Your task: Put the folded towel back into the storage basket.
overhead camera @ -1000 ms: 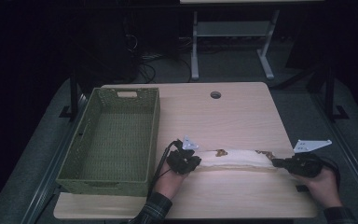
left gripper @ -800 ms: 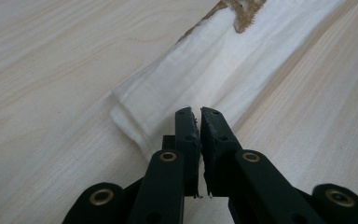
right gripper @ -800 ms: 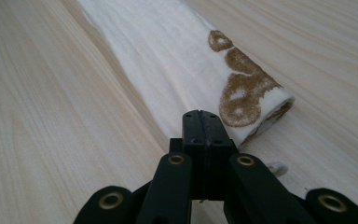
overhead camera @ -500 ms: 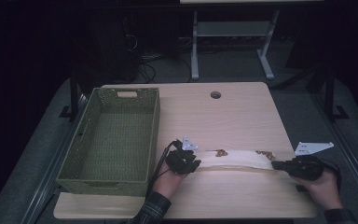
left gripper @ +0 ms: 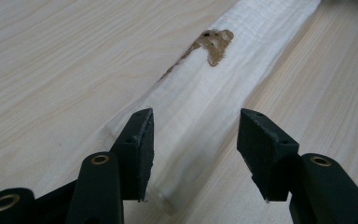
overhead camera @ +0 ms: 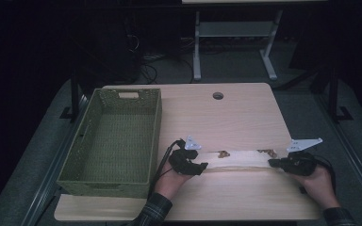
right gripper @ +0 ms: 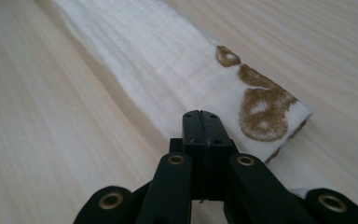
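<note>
a long white cloth [overhead camera: 238, 160], folded into a narrow strip, is laid flat on the wooden table [overhead camera: 235, 113] and is stretched between the two claws. the left gripper [overhead camera: 199, 166] is seen with its jaws spread wide, one on each side of the strip's near end; in the left gripper view the cloth [left gripper: 223, 84] runs straight ahead between the two black pads [left gripper: 139, 144], and none of it is pinched. a brown print [left gripper: 214, 41] is seen farther along the strip, well ahead of the jaws and slightly to their left.

the right gripper [overhead camera: 274, 163] is pressed together. in the right gripper view its closed tips [right gripper: 204, 122] sit at the cloth's [right gripper: 158, 60] near long edge, just to the left of a brown patterned patch [right gripper: 261, 109] at the strip's end. a fold of cloth is probably held between the tips, since they lie right on the edge, but whether fabric is actually caught cannot be told from this angle.

the strip is judged to be kept lengthwise and flat so that it can be folded again end to end; one end appears anchored by the right claw while the left is placed astride the other end, ready to close on it.

a woven green basket [overhead camera: 75, 155] stands well off to the left of the left gripper, apart from the cloth, presumably as the place for the finished fold.
</note>
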`<state>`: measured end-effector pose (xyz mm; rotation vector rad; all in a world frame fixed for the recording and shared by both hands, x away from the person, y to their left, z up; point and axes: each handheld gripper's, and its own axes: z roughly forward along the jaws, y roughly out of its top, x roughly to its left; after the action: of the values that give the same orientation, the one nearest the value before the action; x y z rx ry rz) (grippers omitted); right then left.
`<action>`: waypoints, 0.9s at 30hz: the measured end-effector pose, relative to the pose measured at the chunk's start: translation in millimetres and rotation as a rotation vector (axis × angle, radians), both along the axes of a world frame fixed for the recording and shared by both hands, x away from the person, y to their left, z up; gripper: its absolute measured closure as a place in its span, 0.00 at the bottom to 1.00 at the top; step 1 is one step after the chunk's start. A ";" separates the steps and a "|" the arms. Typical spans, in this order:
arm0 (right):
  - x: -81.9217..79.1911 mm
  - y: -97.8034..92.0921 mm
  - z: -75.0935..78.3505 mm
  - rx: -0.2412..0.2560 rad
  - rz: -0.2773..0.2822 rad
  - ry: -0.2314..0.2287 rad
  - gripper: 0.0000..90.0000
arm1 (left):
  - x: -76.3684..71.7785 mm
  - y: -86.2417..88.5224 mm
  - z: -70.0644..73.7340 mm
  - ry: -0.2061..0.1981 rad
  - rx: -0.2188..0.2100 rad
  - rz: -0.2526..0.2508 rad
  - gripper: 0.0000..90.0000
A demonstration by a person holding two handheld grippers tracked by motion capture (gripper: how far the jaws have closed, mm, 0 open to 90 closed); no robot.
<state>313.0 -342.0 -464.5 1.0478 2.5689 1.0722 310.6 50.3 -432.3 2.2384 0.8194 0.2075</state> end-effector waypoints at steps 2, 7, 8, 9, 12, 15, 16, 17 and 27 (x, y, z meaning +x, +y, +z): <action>5.5 -0.3 -0.3 -0.001 -0.006 0.001 1.00 | 0.2 -0.6 -0.5 -0.003 0.011 -0.003 0.50; 19.4 0.4 -0.6 -0.007 -0.012 -0.009 1.00 | -0.2 -3.6 -2.1 -0.002 0.012 -0.006 0.49; 22.8 1.2 -0.6 -0.007 -0.016 -0.009 1.00 | -0.3 -4.2 -2.6 -0.001 0.008 -0.006 0.49; 26.5 2.0 -0.5 -0.006 -0.017 -0.010 1.00 | -0.2 -4.4 -2.7 0.001 0.010 -0.009 0.49; 38.4 4.4 -0.8 -0.006 -0.023 -0.012 1.00 | 0.1 -4.1 -3.3 0.004 0.012 -0.010 0.49; 50.5 7.7 -1.3 -0.002 -0.027 -0.015 1.00 | 0.7 -3.4 -3.3 0.003 0.008 -0.007 0.49; 54.4 8.7 -1.7 -0.002 -0.027 -0.018 1.00 | 0.9 -3.2 -3.3 0.003 0.009 -0.008 0.49; 58.2 9.7 -1.9 0.001 -0.028 -0.018 1.00 | 0.8 -3.1 -3.2 0.003 0.009 -0.006 0.49; 88.9 17.6 -7.6 0.052 -0.034 -0.020 1.00 | 2.1 -3.2 -4.4 0.008 0.009 -0.003 0.50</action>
<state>401.8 -324.4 -472.1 1.0836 2.5113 1.1409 312.7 47.1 -436.8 2.2505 0.8214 0.2013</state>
